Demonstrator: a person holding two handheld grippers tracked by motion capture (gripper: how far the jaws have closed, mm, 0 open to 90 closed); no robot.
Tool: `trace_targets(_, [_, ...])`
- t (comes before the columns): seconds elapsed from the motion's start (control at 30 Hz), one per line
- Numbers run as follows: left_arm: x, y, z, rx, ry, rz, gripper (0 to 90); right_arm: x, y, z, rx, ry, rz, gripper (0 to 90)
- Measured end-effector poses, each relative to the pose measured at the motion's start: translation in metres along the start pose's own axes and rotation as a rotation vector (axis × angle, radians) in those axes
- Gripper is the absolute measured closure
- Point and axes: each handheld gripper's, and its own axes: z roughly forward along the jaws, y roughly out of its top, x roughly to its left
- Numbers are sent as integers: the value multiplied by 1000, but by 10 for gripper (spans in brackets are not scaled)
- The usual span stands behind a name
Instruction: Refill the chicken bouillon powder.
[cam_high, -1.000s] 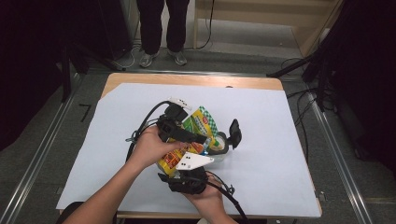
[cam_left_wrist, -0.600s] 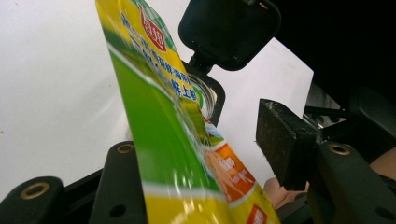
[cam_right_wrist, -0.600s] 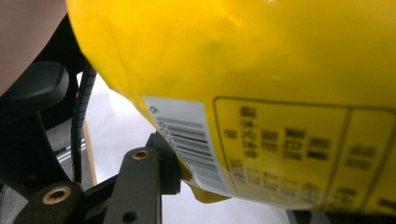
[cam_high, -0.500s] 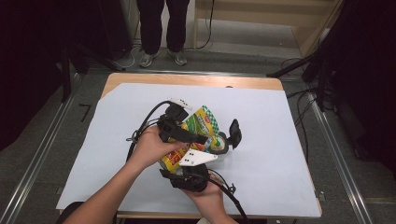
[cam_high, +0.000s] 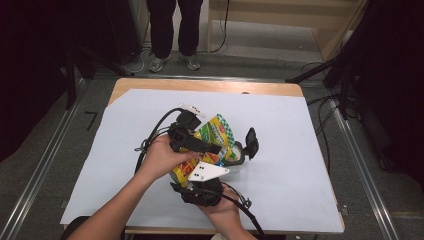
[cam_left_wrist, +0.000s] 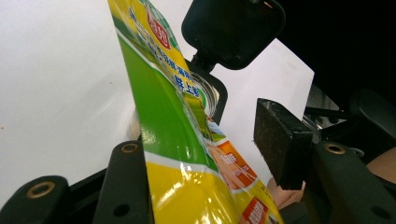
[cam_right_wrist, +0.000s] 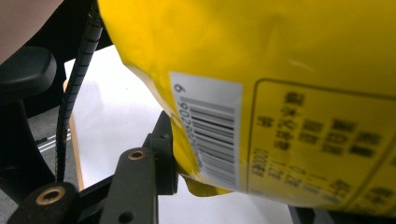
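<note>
Lying between both hand-held grippers' jaws: snack bag (cam_high: 215, 135)

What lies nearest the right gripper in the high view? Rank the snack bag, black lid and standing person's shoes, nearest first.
From the right gripper:
1. snack bag, touching it.
2. black lid, to the right beyond the bag.
3. shoes, on the floor past the table's far end.

Camera arrangement: one fixed overhead view, two gripper-mounted views.
The table (cam_high: 280, 150) is viewed downward toward 12 o'clock; the snack bag (cam_high: 216, 134) is shared, seen at close range (cam_left_wrist: 187, 154) (cam_right_wrist: 280, 70).
</note>
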Motion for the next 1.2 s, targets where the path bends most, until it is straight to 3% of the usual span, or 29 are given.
trace_targets(0.4, [0,2,-2,-15,-18,-34,493,-3,2,-3,-41,25,100,603])
trace_targets(0.6, [1,2,-1,-13,-12,-29,519,-3,3,-3,-32,15,84,578])
trace_targets(0.87, [-1,2,-1,7,4,-10,613,3,3,-2,-4,-20,-10,581])
trace_targets(1.2, [1,4,-3,10,-1,-37,592,-1,7,-2,-2,6,33,596])
